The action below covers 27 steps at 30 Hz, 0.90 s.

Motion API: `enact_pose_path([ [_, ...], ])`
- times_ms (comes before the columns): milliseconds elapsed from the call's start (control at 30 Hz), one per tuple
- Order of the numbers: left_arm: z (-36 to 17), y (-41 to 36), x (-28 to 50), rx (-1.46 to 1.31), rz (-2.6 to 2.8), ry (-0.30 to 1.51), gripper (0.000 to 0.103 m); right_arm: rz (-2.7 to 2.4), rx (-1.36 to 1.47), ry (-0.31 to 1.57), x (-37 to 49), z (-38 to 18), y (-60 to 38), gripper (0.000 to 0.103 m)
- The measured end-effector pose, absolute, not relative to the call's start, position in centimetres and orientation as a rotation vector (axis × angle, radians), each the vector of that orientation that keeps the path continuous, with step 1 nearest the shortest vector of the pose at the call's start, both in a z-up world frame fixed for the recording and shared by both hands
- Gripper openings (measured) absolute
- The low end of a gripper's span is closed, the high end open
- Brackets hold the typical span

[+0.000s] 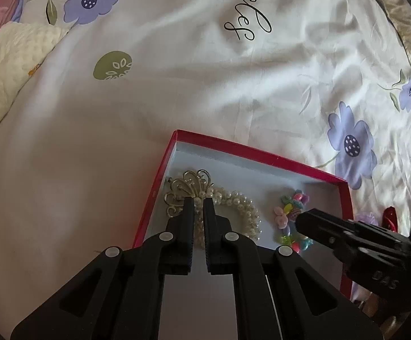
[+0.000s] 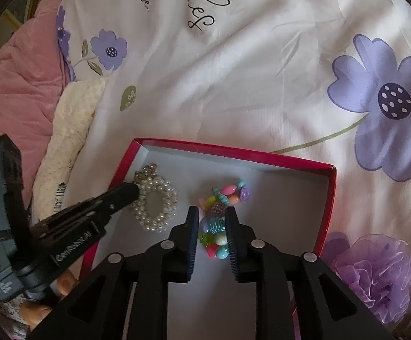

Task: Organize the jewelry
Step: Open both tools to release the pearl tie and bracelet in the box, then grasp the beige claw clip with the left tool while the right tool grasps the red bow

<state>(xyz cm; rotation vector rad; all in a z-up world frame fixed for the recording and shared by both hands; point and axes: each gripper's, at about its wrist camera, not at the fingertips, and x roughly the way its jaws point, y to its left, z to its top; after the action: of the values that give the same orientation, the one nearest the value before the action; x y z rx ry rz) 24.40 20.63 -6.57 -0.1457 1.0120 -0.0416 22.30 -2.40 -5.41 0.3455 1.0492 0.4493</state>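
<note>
A red box [image 1: 250,148] with a pale floor lies on a flowered bedsheet. In its left part is a pearl bracelet [image 1: 245,206] with a gold filigree ornament [image 1: 188,182]. My left gripper [image 1: 198,202] is nearly closed, with its tips pinching the pearls beside the ornament. From the right wrist view the left gripper [image 2: 131,191] touches the pearl bracelet [image 2: 160,218] at its upper left. A colourful bead bracelet [image 2: 228,194] rests on the floor of the box [image 2: 233,148]. My right gripper [image 2: 212,212] straddles it with the jaws slightly apart. The right gripper [image 1: 300,218] reaches in from the right.
A purple fabric flower [image 2: 375,269] lies just outside the box's right wall, and a small red item [image 1: 389,218] sits near it. A cream knitted blanket [image 1: 10,56] and a pink quilt [image 2: 15,85] are bunched at the left. White flowered sheet [image 1: 205,85] stretches beyond the box.
</note>
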Motion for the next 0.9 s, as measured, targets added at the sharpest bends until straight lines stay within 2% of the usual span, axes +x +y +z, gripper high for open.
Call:
enact_pose_path([
  [100,-6.3,20.5,24.1,-0.137,-0.034,1.020,0.015,0.444,0.357,1.036,21.8,-4.9,-2.8,0.040],
  [167,-5.9,20.6,23.6,-0.137,-0.029,1.018,0.028,0.440,0.375,1.026,21.3,-4.5,-3.4,0.042],
  [200,-5.6,20.5,23.3,-0.136,-0.026,1.015,0.040,0.439,0.387,1.020,20.9,-4.2,-3.8,0.042],
  [233,-5.2,20.4,22.8,-0.137,-0.028,1.005,0.044,0.439,0.399,1.012,20.4,-3.9,-4.3,0.042],
  [900,-1.8,11.4,15.8,-0.120,-0.231,1.004,0.056,0.231,0.523,0.924,8.1,-1.8,-20.0,0.042],
])
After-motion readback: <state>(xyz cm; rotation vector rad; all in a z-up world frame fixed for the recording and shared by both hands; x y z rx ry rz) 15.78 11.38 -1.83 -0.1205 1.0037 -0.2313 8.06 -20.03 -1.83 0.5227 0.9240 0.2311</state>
